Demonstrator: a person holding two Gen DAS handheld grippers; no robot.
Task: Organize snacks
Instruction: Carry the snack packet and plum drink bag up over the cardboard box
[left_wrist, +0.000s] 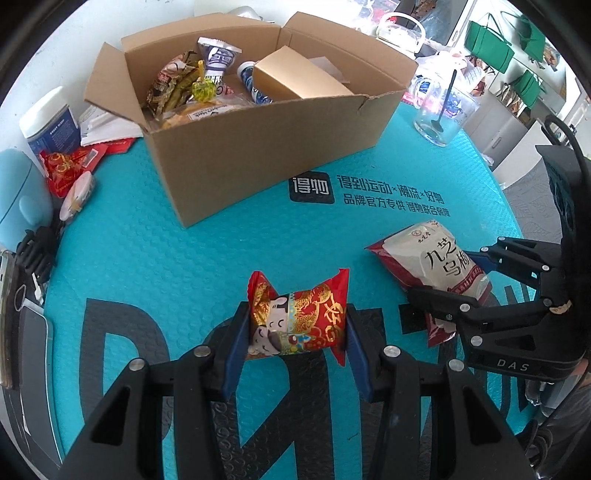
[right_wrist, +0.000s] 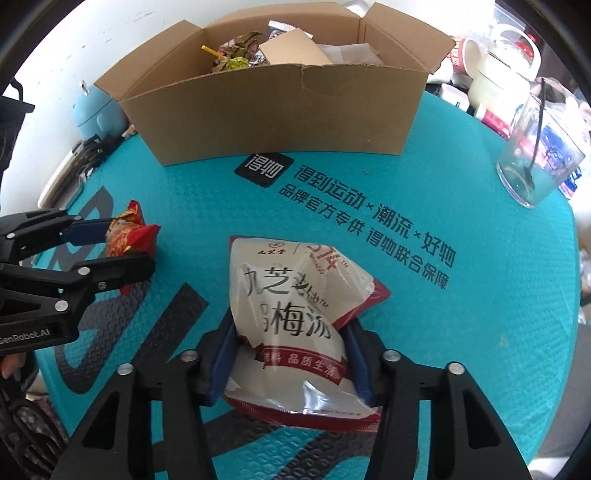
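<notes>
Nearest the left wrist lens: left gripper (left_wrist: 297, 328), blue pads clamped on the red snack packet (left_wrist: 299, 317), long axis running nine to three across the jaws, twisted ends sticking out past both pads. Packet apparently just off or resting on the teal mat (left_wrist: 184, 251); cannot tell which. Nearest the right wrist lens: right gripper (right_wrist: 291, 354), pads pressed on the white drink-mix pouch (right_wrist: 295, 314), pouch crumpled between them, long axis running twelve to six, top end pointing toward the box. Seen from the left camera, right gripper at three o'clock, close beside. Open cardboard box (left_wrist: 280, 147) at twelve o'clock from both grippers, already holding several snacks, well apart from each load. Roughly equal reach for both hands; from the right camera the box sits squarely ahead, from the left camera slightly toward eleven. Likely next: lift, carry toward twelve, clear the near wall, drop inside. Glass jar (right_wrist: 535, 158) at two o'clock, off the path.
</notes>
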